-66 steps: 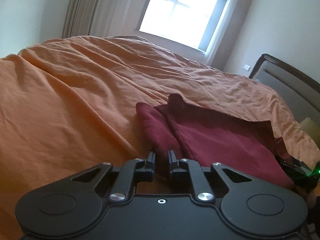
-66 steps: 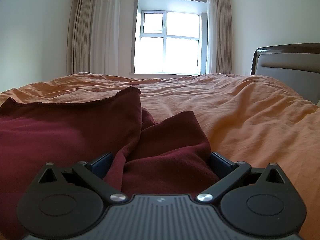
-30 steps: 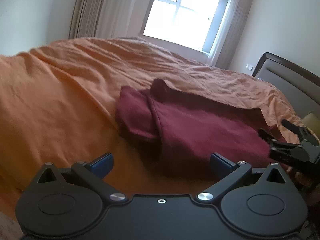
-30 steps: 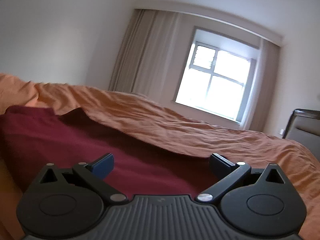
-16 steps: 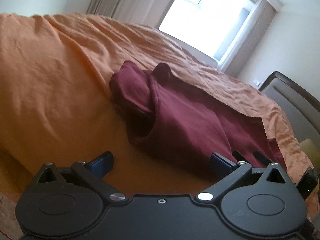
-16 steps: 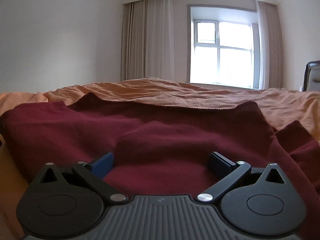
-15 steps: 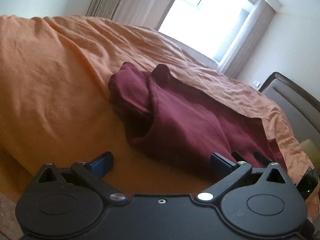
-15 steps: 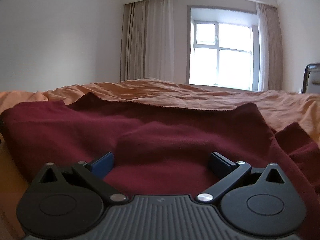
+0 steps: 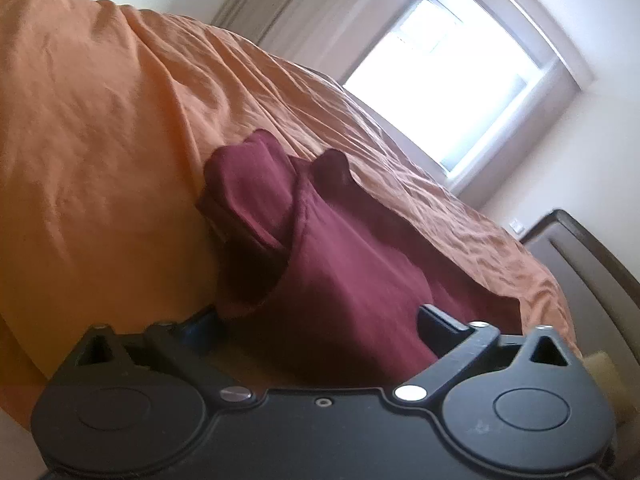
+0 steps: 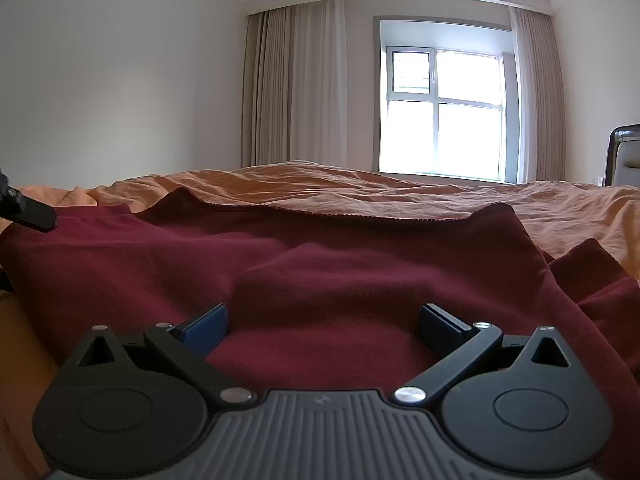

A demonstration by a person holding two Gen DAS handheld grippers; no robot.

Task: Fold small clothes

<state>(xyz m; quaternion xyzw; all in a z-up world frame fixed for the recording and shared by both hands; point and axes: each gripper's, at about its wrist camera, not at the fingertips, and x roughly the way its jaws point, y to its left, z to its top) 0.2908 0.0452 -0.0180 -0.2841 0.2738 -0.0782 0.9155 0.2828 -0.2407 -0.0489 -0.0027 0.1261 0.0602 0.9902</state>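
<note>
Dark red garment (image 10: 340, 264) spread across the orange bedcover (image 9: 100, 152), one sleeve bunched and folded toward the far side – hem edge rippling toward the window (image 10: 444, 108). Headboard (image 9: 592, 276) at the bed's right end, curtains (image 10: 296, 84) beside the glass. Right gripper (image 10: 323, 326) low over the cloth, jaws spread wide, nothing pinched. Left gripper (image 9: 318, 322) tilted, jaws likewise spread wide at the garment's near edge, fabric lying between them – a dark tip of it poking in at the right view's left edge.
</note>
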